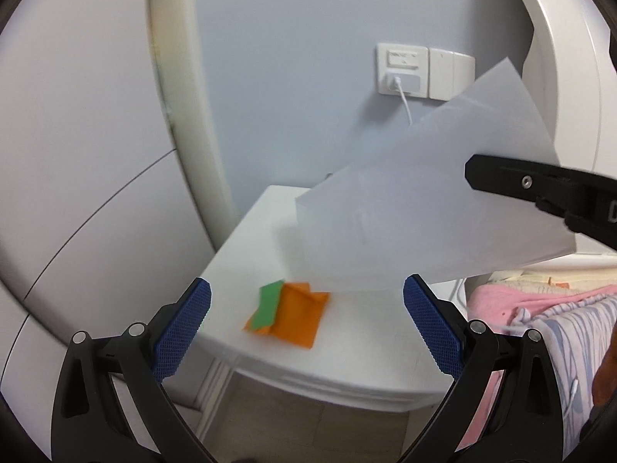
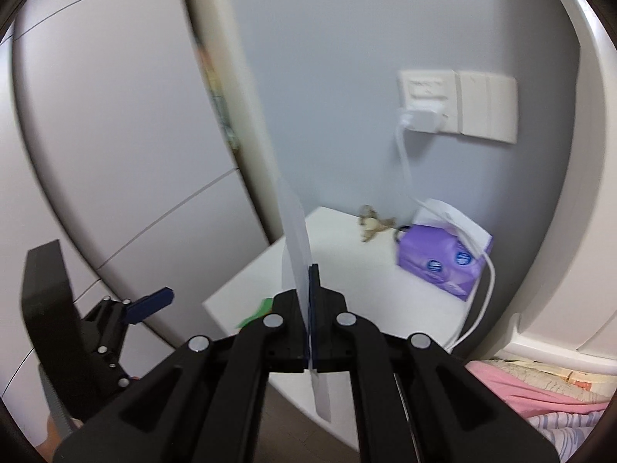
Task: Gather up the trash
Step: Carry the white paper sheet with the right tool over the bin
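My right tool (image 2: 310,301) is clamped on a thin white sheet of paper (image 1: 424,208), its two black fingers pressed together with the sheet's edge caught between them. In the right wrist view the paper is edge-on: a narrow upright blade whose long axis runs from just below my fingers up and slightly left, away from me. In the left wrist view the same sheet shows its broad face, tilted, with one corner pointing up toward the right and its lower edge hanging over the white bench (image 1: 358,339). It is held in the air and I cannot tell whether it touches the surface.

My left tool (image 1: 307,332) has its blue-padded fingers (image 1: 181,332) spread wide apart, holding nothing. Between them, lying flat on the bench, is a folded orange paper scrap (image 1: 299,318) with a green paper strip (image 1: 268,305) overlapping its left side.

Farther back on the bench, near the wall, sits a purple tissue pack (image 2: 443,260). A white charger cable (image 2: 488,293) drapes over it from a wall socket (image 2: 426,102). Pink and striped bedding (image 1: 540,320) lies to the right.
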{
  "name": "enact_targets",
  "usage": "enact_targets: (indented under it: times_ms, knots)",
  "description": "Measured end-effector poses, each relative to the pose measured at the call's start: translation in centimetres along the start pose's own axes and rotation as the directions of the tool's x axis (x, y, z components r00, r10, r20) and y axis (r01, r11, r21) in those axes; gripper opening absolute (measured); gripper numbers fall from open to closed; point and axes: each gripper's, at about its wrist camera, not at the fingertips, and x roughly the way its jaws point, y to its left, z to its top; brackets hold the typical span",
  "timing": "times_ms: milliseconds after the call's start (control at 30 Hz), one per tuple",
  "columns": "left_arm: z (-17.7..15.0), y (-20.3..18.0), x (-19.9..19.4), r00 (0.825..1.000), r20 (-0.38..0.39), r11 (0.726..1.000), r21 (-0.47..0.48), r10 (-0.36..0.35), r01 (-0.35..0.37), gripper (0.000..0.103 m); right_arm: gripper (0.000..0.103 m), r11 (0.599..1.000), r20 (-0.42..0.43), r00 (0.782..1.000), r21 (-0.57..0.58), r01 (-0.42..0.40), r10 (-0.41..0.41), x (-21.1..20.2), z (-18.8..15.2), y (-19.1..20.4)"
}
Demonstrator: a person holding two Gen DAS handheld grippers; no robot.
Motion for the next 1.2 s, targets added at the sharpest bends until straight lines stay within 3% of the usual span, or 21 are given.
enact_targets:
  times_ms: [233, 467, 800, 1200]
  knots:
    - [-2.8, 3.7, -4.8, 0.997, 0.016, 0.996, -0.030, 0.081, -0.080, 0.097, 0.003, 0.993, -0.021, 0.996, -0.071, -0.093, 0.091, -1.2, -2.3, 6.4]
    - [-8.6, 8.9, -8.9, 0.979, -0.032, 0.976, -0.079, 0.200, -0.202, 0.097, 0.003, 0.968, -0.105, 0.974, -0.130, -0.215, 0.203, -0.3, -6.3, 13.4]
    - [-20.7, 14.4, -12.1, 0.940, -0.180, 0.925, -0.200, 0.288, -0.322, 0.097, 0.003, 0.899, -0.289, 0.906, -0.222, -0.377, 0.309, 0.8, -14.4, 21.9]
    - [-32.0, 15.6, -12.5, 0.898, -0.337, 0.878, -0.285, 0.285, -0.385, 0.097, 0.003, 0.865, -0.522, 0.813, -0.250, -0.434, 0.258, 5.0, -24.8, 25.6]
